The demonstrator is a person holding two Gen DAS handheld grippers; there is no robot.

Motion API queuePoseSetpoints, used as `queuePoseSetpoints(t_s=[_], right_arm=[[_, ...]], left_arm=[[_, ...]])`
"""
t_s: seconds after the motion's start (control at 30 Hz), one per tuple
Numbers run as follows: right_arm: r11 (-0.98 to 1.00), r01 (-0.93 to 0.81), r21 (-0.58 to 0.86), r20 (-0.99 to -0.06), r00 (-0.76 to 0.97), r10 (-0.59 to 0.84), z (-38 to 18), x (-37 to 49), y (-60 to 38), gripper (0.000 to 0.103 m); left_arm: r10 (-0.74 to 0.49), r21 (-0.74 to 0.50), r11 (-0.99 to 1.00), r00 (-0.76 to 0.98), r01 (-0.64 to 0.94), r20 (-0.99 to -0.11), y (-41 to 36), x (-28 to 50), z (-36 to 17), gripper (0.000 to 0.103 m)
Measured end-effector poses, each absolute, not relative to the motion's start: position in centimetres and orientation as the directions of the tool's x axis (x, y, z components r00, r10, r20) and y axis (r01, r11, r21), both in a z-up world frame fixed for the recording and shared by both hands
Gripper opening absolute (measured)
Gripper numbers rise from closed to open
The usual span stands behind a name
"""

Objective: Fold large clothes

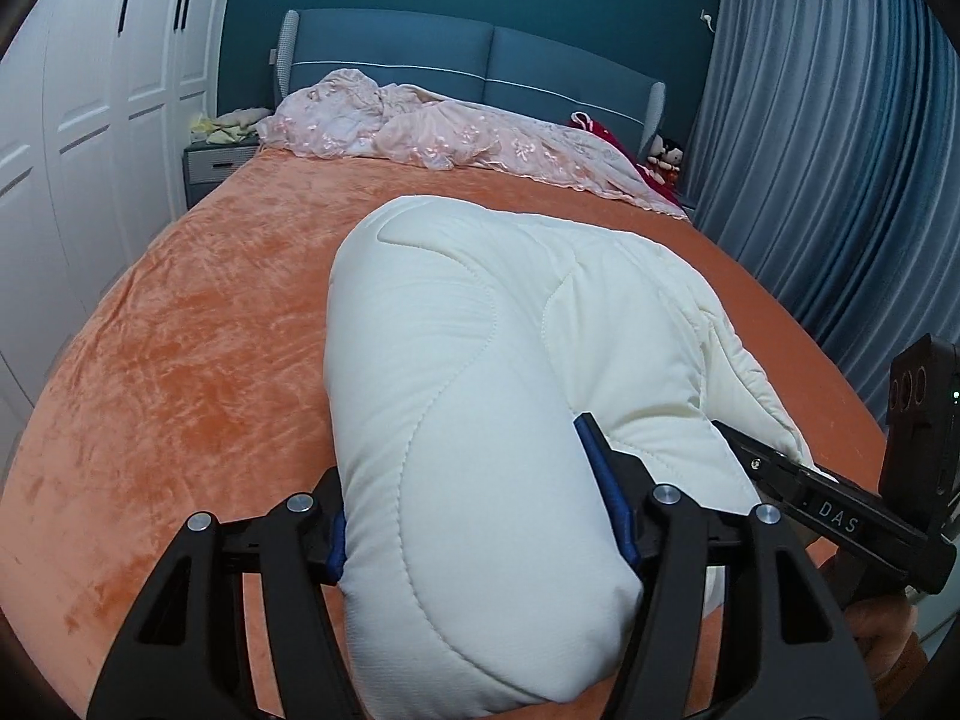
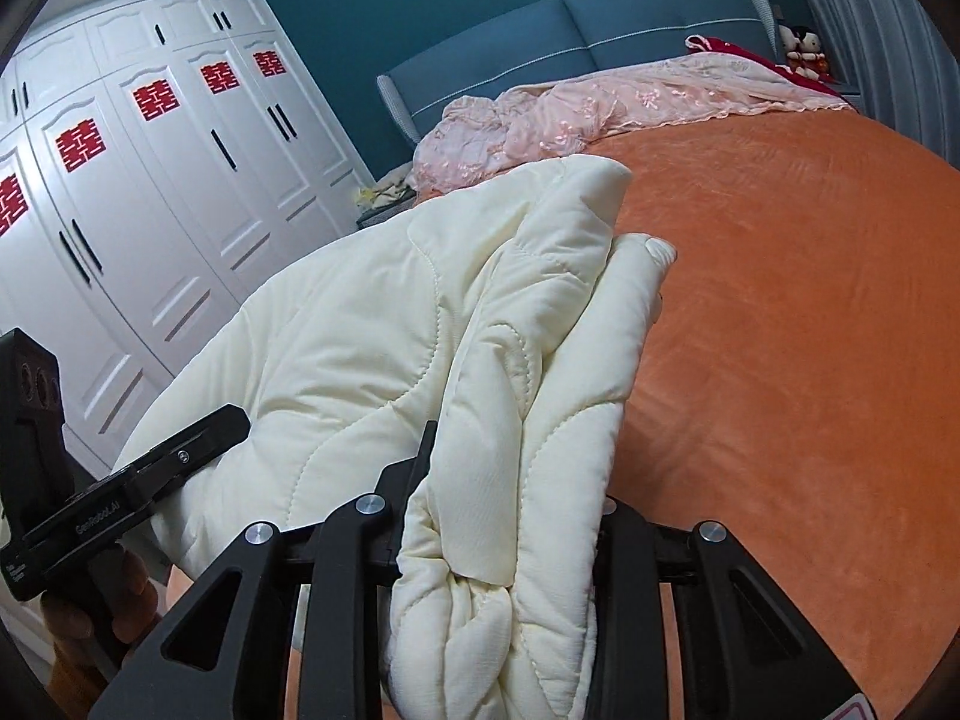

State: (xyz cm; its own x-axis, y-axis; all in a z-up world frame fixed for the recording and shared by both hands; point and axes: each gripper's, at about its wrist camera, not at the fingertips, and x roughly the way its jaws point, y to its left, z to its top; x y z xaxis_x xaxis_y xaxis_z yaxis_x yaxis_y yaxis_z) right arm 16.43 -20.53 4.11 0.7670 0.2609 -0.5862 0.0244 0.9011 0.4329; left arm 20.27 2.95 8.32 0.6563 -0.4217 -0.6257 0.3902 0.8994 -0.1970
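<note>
A: What is seen of the surface and the room?

B: An orange plush bedspread [image 1: 180, 330] is spread over the bed. A pink embroidered cover [image 1: 456, 138] is heaped at the far end, against a blue padded headboard [image 1: 480, 60]. White wardrobe doors [image 2: 180, 180] marked with red paper cut-outs are seen at the left, grey-blue curtains [image 1: 840, 150] at the right.

A: And the task's thing?

B: A cream quilted garment [image 1: 480, 360] is held up at the near edge of the bed. A thick fold is pinched by the left gripper [image 1: 480, 540]; a bunched edge is clamped by the right gripper [image 2: 504, 540].
</note>
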Motion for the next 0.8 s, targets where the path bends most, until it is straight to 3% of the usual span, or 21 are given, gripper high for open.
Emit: queuePoseSetpoints(t_s=[0.33,0.53,0.67,0.8], right_arm=[[0.908,0.081,0.41,-0.714,0.648,0.265,-3.7,20.4,-15.3,0.029],[0.905,0.091,0.415,-0.736,0.619,0.275,-6.3,19.6,-14.6,0.031],[0.896,0.117,0.429,-0.74,0.614,0.274,-6.9,19.4,-14.6,0.045],[0.87,0.13,0.476,-0.753,0.571,0.327,-5.7,18.1,-15.6,0.055]], left_arm=[[-0.391,-0.226,0.913,0.578,0.339,-0.716,7.8,23.9,-0.8,0.06],[-0.399,-0.232,0.91,0.576,0.343,-0.713,8.8,22.7,-3.8,0.063],[-0.394,-0.264,0.917,0.568,0.3,-0.723,10.1,22.6,-5.3,0.071],[-0.273,-0.188,0.961,0.588,0.204,-0.761,11.4,21.4,-4.3,0.087]])
